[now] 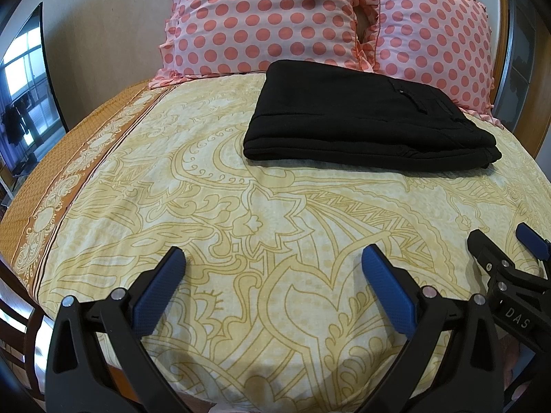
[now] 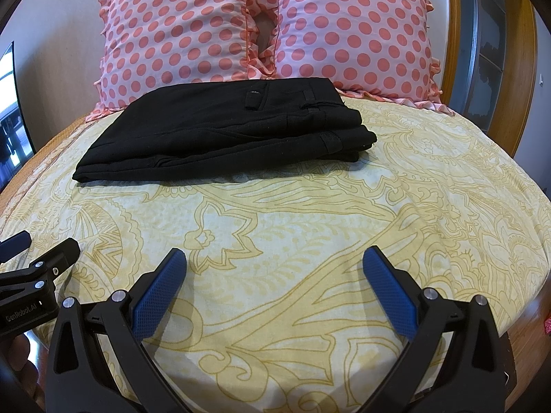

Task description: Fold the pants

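Observation:
Black pants (image 1: 365, 117) lie folded in a flat stack on the yellow patterned bedsheet (image 1: 241, 213), just in front of the pillows; they also show in the right wrist view (image 2: 224, 130). My left gripper (image 1: 273, 258) is open and empty, low over the sheet, well short of the pants. My right gripper (image 2: 275, 258) is open and empty too, also near the bed's front. Each gripper shows at the edge of the other's view, the right one (image 1: 499, 241) and the left one (image 2: 41, 244).
Two pink polka-dot pillows (image 1: 261, 17) (image 2: 354, 31) lean against the wall behind the pants. A wooden headboard or bed frame (image 2: 458, 34) curves at the right. A dark screen (image 1: 24, 96) reflecting a window stands at the left. The sheet has an orange border (image 1: 69, 172) at the left.

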`<act>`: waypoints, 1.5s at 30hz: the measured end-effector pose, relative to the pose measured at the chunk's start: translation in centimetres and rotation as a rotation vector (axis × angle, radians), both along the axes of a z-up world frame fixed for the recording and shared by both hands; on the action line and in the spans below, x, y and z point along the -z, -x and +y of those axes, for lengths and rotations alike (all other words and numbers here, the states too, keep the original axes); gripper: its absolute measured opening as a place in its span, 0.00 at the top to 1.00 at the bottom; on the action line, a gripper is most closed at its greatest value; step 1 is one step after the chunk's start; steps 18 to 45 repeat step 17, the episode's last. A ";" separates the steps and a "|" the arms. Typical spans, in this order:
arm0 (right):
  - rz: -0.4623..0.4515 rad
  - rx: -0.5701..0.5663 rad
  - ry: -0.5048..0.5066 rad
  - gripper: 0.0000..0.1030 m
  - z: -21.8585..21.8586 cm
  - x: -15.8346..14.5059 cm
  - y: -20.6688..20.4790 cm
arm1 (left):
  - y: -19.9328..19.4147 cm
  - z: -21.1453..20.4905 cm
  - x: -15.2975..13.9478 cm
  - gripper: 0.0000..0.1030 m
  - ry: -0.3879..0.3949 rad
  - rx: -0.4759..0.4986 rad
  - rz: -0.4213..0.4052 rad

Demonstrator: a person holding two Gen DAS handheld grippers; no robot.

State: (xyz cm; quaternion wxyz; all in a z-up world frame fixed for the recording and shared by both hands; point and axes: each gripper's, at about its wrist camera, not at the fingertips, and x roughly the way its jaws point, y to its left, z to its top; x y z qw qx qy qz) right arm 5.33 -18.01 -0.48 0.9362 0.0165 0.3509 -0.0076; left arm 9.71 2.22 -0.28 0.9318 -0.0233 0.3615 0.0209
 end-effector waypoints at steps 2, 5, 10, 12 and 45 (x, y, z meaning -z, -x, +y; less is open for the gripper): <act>0.000 0.000 0.000 0.01 0.0 0.0 0.0 | 0.0 0.0 0.0 0.02 -0.001 0.001 0.002; 0.000 0.000 0.000 0.01 0.0 0.0 0.0 | -0.1 0.0 0.0 0.02 0.001 0.000 0.010; 0.000 0.001 0.000 0.01 0.0 0.0 0.0 | -0.1 0.2 0.1 0.02 -0.003 0.006 0.008; 0.000 0.002 0.000 0.01 0.0 0.0 0.0 | -0.1 0.2 0.1 0.02 -0.003 0.008 0.010; -0.001 0.003 0.000 0.01 0.1 0.0 0.0 | 0.0 0.2 0.1 0.02 -0.004 0.013 0.006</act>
